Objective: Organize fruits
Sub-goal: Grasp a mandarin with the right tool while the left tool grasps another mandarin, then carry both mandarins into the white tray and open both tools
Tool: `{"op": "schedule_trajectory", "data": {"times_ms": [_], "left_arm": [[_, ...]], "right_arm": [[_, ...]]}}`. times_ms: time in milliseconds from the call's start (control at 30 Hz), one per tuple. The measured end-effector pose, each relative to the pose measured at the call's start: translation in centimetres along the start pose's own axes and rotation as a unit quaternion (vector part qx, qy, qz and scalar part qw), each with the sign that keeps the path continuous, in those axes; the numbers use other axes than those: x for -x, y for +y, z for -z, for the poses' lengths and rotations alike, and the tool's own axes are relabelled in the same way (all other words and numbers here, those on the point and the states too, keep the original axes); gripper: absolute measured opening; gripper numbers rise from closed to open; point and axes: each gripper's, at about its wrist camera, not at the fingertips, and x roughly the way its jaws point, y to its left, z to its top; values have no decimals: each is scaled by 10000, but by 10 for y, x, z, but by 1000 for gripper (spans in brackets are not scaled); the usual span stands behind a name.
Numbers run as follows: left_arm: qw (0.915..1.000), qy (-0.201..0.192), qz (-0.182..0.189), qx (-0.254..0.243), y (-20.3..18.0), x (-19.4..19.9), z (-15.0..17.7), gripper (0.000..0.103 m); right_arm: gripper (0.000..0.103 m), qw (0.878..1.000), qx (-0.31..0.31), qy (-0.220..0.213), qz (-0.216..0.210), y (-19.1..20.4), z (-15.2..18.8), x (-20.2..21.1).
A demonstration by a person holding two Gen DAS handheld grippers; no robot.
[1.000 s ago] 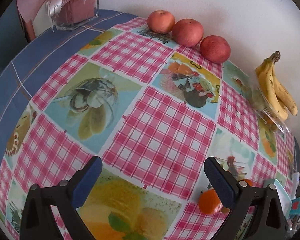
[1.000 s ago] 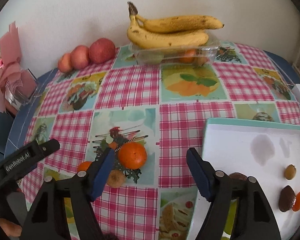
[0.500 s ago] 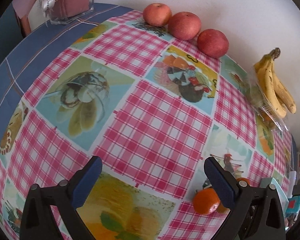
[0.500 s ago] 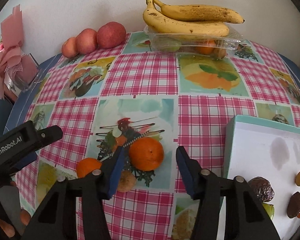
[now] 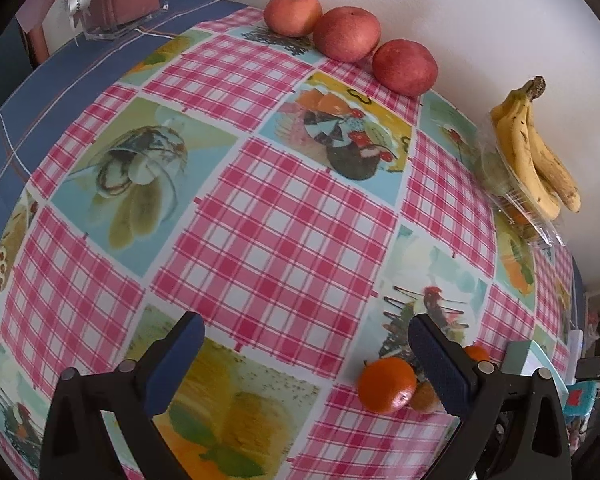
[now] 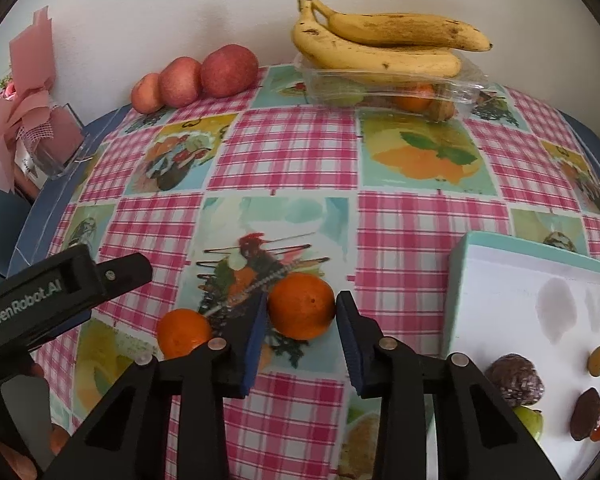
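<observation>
In the right wrist view my right gripper has its pads against both sides of an orange that rests on the checked tablecloth. A second orange and a brownish fruit lie just left of it. My left gripper is open and empty above the cloth; the second orange sits by its right finger. The left gripper's finger shows at the left of the right wrist view.
Three red apples line the back wall. Bananas lie on a clear plastic box holding fruit. A white tray with a teal rim and several small fruits stands at the right. A pink gift box is at the far left.
My right gripper moved forward around the orange and narrowed from wide open until its pads touch it. My left gripper drifted forward and stayed open.
</observation>
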Motion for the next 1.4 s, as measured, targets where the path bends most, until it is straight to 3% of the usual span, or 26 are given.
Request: {"op": "schedule_trajectory", "data": {"times_ms": [167,300,567,733,1400], "left_arm": [[9999,146,85,-16,-7,-2,5,101],[9991,317,288,-7,-12,-4,11,81],[9973,476,523,-220,-29,-5,23,68],[9965,580,524,-285,-35,-9,31,40],[9952,88,639,-735,-61,48,45,38]], "right_arm": [[37,9997,-234,-32,96,-19,0,9],[37,9992,-334,-135,165,-31,-2,20],[37,9985,-441,-264,179,-40,-1,39],[37,9985,-406,-318,189,-41,0,47],[37,9975,-510,-415,245,-61,16,79]]}}
